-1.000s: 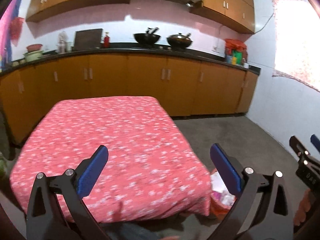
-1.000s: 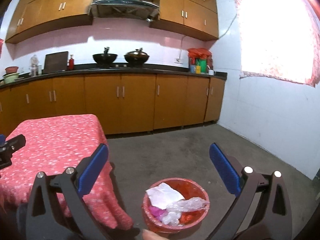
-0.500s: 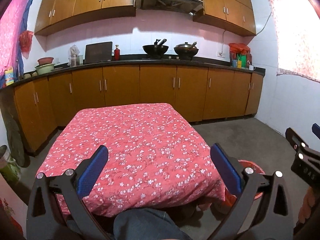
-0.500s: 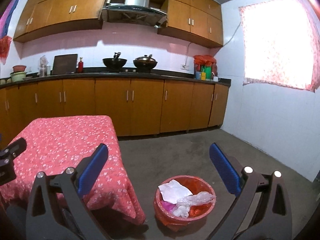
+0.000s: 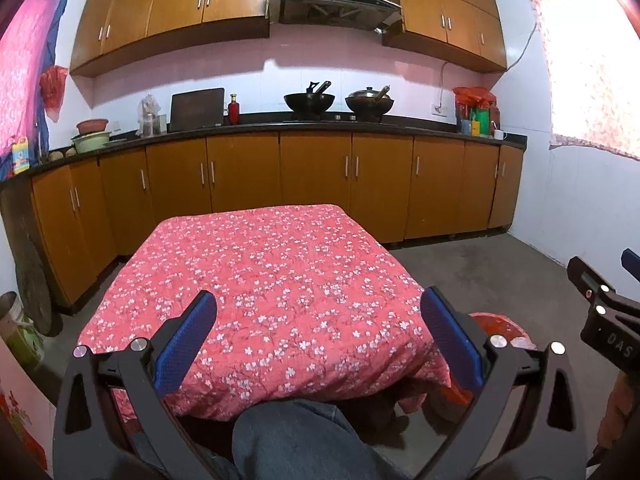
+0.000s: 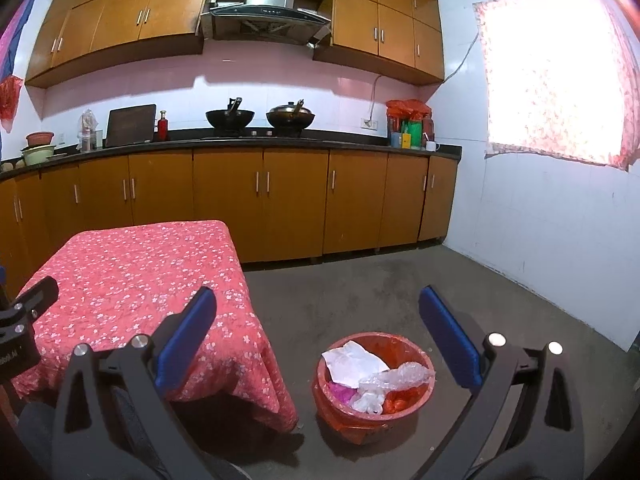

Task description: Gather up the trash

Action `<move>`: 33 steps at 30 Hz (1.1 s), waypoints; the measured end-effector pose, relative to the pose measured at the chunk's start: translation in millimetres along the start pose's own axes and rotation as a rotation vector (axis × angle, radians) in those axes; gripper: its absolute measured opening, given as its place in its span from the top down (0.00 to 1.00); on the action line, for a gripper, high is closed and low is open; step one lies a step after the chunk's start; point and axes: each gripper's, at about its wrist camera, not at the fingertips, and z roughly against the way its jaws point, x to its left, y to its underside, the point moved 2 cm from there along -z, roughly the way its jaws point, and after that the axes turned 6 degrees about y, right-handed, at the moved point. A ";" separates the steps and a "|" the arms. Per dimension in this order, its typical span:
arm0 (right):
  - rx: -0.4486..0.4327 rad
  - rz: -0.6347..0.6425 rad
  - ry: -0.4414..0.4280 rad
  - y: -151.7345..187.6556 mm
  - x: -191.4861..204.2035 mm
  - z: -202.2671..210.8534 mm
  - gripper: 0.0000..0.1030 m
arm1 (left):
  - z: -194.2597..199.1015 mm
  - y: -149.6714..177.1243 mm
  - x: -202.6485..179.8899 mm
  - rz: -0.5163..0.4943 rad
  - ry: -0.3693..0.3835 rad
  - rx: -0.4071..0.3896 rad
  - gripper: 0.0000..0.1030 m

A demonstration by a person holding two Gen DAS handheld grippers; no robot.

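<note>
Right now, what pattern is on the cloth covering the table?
Small white blossoms scattered over a red-pink tablecloth; the left wrist view shows it best.

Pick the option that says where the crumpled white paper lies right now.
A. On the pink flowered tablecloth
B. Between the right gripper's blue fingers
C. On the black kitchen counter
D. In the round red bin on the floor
D. The crumpled white paper sits on top of the clear plastic wrap and other scraps inside the round red bin, which stands on the grey floor beside the table's pink flowered tablecloth.
</note>
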 end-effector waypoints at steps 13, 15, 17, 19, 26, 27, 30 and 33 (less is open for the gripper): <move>-0.036 0.017 -0.014 1.6 5.3 11.0 0.04 | 13.2 1.4 9.6 0.033 -0.013 -0.018 0.02; -0.037 0.016 -0.016 1.9 5.6 11.3 0.04 | 13.7 1.6 9.7 0.031 -0.013 -0.018 0.02; -0.038 0.016 -0.018 2.0 6.5 12.0 0.04 | 13.3 1.7 9.7 0.031 -0.015 -0.016 0.02; -0.038 0.016 -0.019 1.8 6.4 12.5 0.04 | 14.2 2.0 10.1 0.033 -0.015 -0.015 0.02; -0.034 0.007 -0.021 1.8 5.3 12.9 0.04 | 14.9 2.4 11.3 0.034 -0.015 -0.012 0.02; -0.034 0.006 -0.020 1.9 4.7 13.3 0.04 | 14.9 2.9 11.4 0.034 -0.015 -0.010 0.02; -0.033 0.004 -0.021 1.9 4.7 13.2 0.04 | 15.8 3.6 11.1 0.038 -0.014 -0.005 0.02; -0.033 0.003 -0.021 1.9 4.7 13.1 0.04 | 16.1 3.7 10.7 0.037 -0.014 -0.005 0.02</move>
